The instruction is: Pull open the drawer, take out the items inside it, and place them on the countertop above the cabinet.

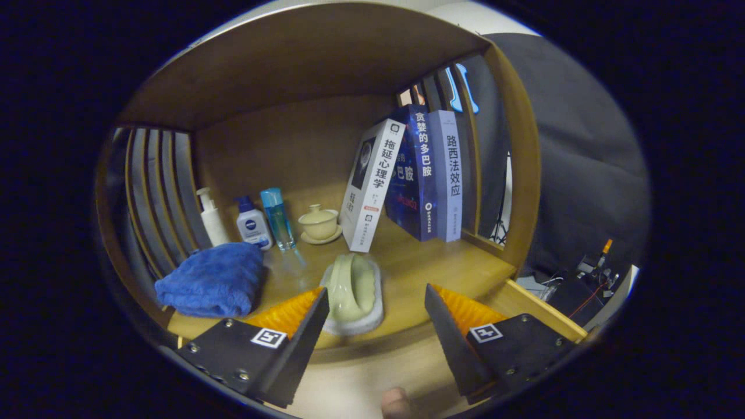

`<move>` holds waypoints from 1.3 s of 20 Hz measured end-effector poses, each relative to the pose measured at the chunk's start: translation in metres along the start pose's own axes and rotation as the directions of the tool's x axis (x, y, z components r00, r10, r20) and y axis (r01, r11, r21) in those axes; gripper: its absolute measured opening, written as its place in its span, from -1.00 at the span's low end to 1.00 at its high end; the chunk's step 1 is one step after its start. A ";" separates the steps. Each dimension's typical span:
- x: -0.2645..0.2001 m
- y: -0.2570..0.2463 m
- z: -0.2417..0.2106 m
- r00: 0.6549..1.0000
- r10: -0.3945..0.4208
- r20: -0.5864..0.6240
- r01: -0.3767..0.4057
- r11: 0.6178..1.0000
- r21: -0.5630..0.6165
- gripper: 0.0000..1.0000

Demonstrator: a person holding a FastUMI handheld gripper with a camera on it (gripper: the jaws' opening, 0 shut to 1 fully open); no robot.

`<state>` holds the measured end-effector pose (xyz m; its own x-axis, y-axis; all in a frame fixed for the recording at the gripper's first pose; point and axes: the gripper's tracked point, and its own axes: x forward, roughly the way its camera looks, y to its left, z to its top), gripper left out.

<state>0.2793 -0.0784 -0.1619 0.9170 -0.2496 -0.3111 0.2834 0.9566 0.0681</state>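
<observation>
Jaws [372, 317] are spread wide and pinch nothing. Between the two fingers, closer to the left one, a pale green dish [353, 289] lies on a white pad [372, 317] on the wooden surface [442, 267] inside an open wooden cabinet. From the dish, a folded blue towel [212, 279] lies at 9 o'clock, just beside the left finger. At 11 o'clock, along the back, stand a white pump bottle [210, 218], a white bottle with blue cap [252, 224] and a clear blue bottle [277, 218]. A lidded cream cup on a saucer [319, 224] sits at 12 o'clock. Three books [407, 180] stand at 1 o'clock; the white one leans against the two others, and their spines carry Chinese writing. The label on the blue-capped bottle is too small for me to read. Each finger carries a square black-and-white marker. A fingertip of the person [396, 402] shows at 6 o'clock, below the gap. The gripper points level into the cabinet.
</observation>
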 end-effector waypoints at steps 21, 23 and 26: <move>-0.211 -0.044 -0.129 0.990 0.129 0.061 -0.127 0.991 -0.034 0.97; -0.208 -0.040 -0.145 0.988 0.147 0.045 -0.145 0.988 -0.050 0.97; -0.202 -0.029 -0.162 0.985 0.170 0.030 -0.168 0.984 -0.059 0.97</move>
<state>0.0406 -0.0316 -0.2551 0.9598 -0.0880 -0.2666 0.1086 0.9921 0.0634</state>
